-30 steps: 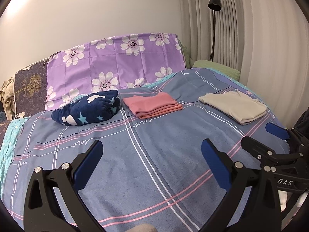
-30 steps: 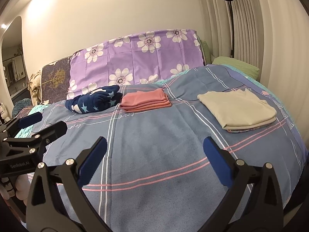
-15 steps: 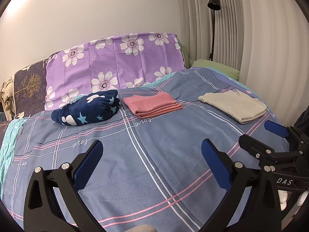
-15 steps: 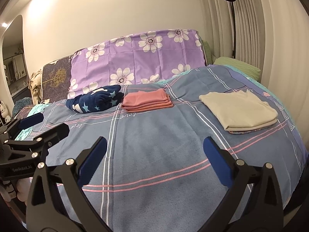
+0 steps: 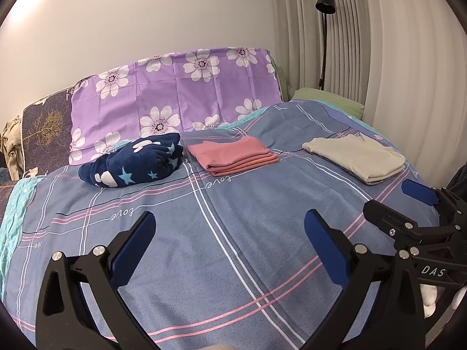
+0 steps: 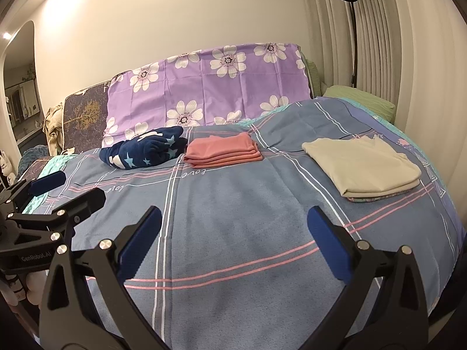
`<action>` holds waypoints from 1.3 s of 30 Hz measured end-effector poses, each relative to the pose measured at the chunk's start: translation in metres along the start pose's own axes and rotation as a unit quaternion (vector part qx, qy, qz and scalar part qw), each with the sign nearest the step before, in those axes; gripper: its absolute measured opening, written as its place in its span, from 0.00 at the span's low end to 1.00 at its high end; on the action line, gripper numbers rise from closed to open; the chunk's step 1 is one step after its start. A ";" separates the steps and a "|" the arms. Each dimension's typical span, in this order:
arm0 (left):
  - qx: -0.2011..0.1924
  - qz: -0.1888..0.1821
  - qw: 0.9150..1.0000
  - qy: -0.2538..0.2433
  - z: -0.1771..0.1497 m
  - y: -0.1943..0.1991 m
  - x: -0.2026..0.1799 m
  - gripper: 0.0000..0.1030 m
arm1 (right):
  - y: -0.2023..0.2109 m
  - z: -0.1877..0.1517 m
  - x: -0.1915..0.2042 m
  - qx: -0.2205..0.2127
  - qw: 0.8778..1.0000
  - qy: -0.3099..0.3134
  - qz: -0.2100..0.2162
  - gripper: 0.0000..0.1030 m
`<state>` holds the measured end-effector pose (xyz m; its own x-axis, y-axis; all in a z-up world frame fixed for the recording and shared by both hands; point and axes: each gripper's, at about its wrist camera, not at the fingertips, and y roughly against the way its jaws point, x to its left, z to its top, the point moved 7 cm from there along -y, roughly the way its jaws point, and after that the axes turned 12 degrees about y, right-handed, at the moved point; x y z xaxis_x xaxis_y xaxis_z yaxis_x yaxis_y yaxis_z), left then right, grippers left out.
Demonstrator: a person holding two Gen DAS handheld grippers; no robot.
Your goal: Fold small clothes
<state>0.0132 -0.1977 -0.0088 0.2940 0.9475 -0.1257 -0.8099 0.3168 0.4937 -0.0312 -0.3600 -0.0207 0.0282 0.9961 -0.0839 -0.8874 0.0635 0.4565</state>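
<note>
On the blue plaid bedspread (image 5: pixel 233 227) lie a crumpled navy garment with stars (image 5: pixel 134 164) (image 6: pixel 144 151), a folded pink stack (image 5: pixel 232 156) (image 6: pixel 223 151) and a folded beige stack (image 5: pixel 356 156) (image 6: pixel 362 166). My left gripper (image 5: pixel 230 233) hovers open over the near part of the bed, nothing between its blue pads. My right gripper (image 6: pixel 233 233) is open and empty too, well short of the clothes. Each gripper shows at the edge of the other's view: the right one (image 5: pixel 400 204) and the left one (image 6: pixel 64 186).
A purple flowered pillow (image 5: pixel 181 93) leans against the wall behind the clothes. A green pillow (image 5: pixel 327 100) and a black floor lamp (image 5: pixel 325 0) stand at the far right by the curtain. A dark patterned cushion (image 5: pixel 46 128) sits at the far left.
Both grippers have shifted only slightly; the right-wrist view has drifted a little so the clothes sit marginally further right. Nothing was grasped or released.
</note>
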 end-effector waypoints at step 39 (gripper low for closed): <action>0.017 0.009 1.000 0.000 -0.013 -0.010 0.004 0.99 | -0.008 -0.010 -0.005 0.013 1.000 -0.004 -0.003 0.98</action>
<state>0.0161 -0.1971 -0.0257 0.2801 0.9529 -0.1162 -0.7973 0.2984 0.5246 -0.0287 -0.3665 -0.0330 0.0375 0.9961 -0.0795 -0.8752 0.0711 0.4785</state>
